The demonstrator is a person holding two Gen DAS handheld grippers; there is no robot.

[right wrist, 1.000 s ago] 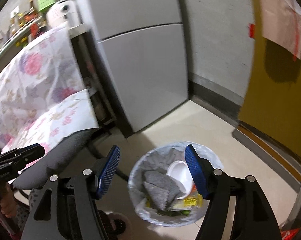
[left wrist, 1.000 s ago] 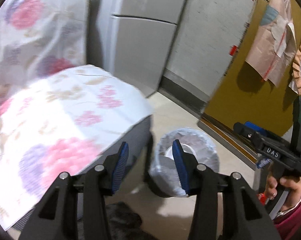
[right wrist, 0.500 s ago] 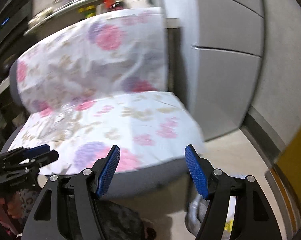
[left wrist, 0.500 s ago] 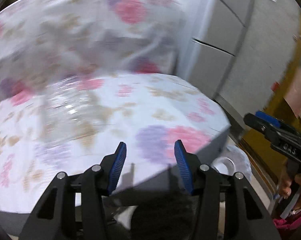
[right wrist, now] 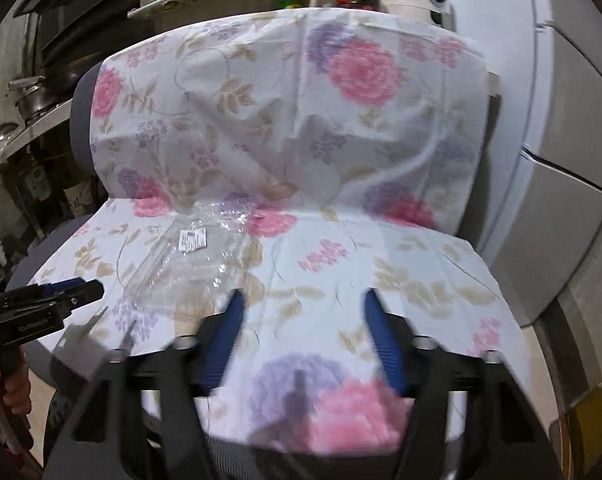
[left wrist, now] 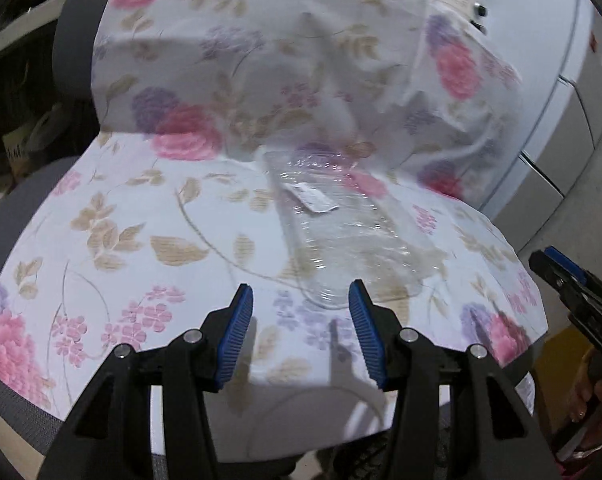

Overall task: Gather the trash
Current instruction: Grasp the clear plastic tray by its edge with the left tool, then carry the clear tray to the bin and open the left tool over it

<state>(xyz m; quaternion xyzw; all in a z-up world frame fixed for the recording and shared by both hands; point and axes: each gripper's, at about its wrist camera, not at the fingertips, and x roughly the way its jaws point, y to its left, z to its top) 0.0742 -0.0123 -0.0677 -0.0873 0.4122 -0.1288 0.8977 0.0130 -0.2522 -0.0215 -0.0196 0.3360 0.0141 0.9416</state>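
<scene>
Clear plastic tray [left wrist: 341, 232] lies beyond left tongs [left wrist: 301, 332].

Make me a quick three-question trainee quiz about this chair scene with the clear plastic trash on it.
1. True or false: the clear plastic container lies on the seat of the chair.
2. What covers the chair? A) a floral cloth B) a black jacket C) a newspaper
3. Is anything between the pads of the left gripper?

Key
1. True; it lies flat, its white label facing up.
2. A.
3. No; its jaws stand apart just short of the container's near edge. The right gripper is empty too, its jaws closing.
</scene>
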